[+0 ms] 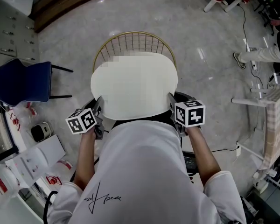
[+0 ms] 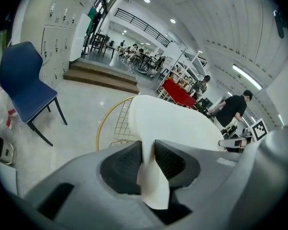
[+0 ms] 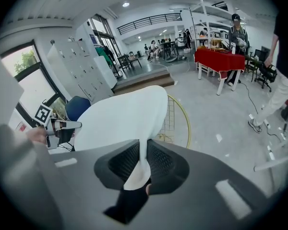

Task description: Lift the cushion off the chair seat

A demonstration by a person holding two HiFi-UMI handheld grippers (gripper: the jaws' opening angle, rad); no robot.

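Cushion [image 1: 134, 85] edges between both jaws

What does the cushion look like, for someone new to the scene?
Find the gold wire chair at the centre, right of the blue chair. The cushion is the flat, cream, rounded pad over it. Only it is pinched at each side, by the left gripper and right gripper.

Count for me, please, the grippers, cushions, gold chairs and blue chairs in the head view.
Grippers: 2 (left gripper, right gripper)
Cushion: 1
Gold chair: 1
Blue chair: 1
Total: 5
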